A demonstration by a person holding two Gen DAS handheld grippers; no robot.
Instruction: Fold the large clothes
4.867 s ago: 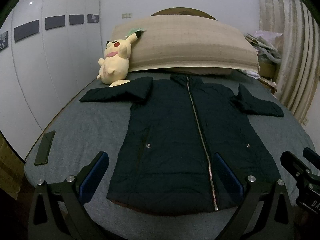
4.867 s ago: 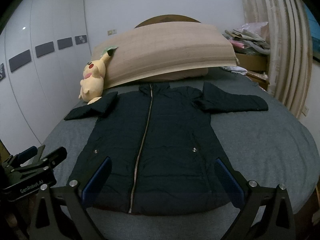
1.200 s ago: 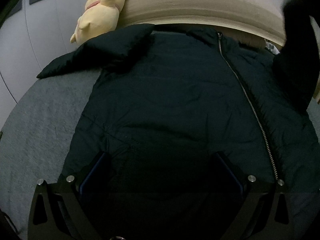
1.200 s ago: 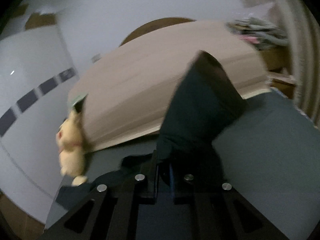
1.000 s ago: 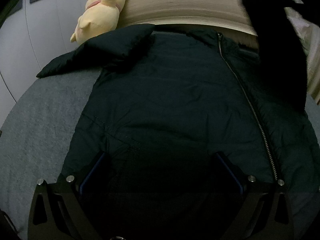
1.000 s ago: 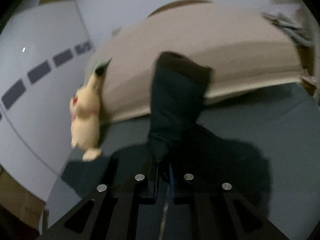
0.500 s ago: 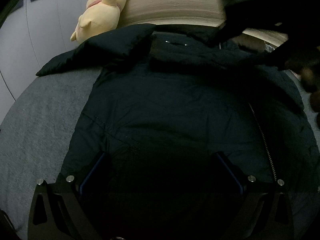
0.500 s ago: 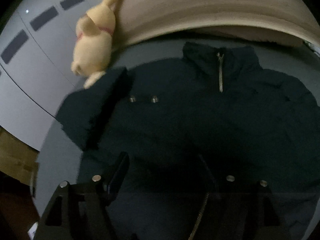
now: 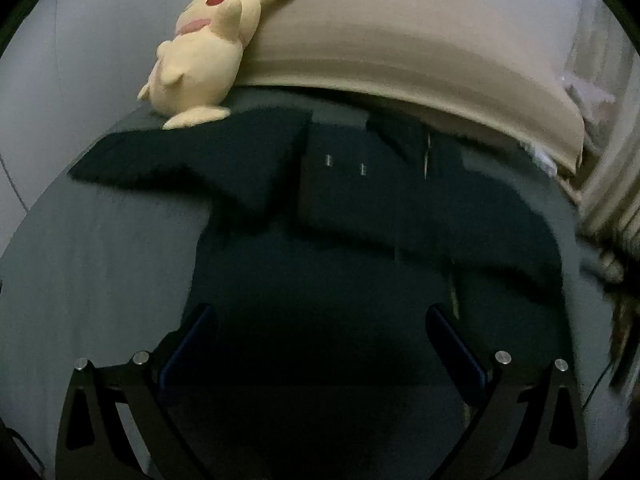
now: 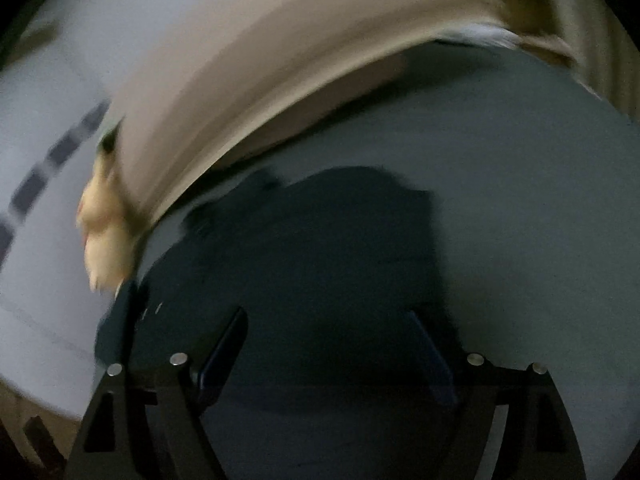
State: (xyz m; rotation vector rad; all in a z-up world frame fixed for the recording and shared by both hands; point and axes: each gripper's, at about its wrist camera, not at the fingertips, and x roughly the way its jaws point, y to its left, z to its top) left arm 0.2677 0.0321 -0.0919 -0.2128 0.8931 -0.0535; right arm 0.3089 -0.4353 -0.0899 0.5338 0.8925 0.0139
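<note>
**Sleeve now folded across the jacket's chest**

Since a second ago the right gripper (image 10: 324,344) has let go of the sleeve (image 9: 400,196); its jaws are opening, nothing between them. Ahead of the left gripper (image 9: 316,344), spread wide and empty, the dark jacket (image 9: 320,280) lies flat on the grey bed (image 9: 100,248).

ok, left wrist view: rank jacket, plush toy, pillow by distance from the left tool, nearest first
1. jacket: directly ahead of the left tool, spread on the bed.
2. plush toy: far left, behind the jacket's sleeve.
3. pillow: at the head of the bed, the plush leaning on it.
</note>
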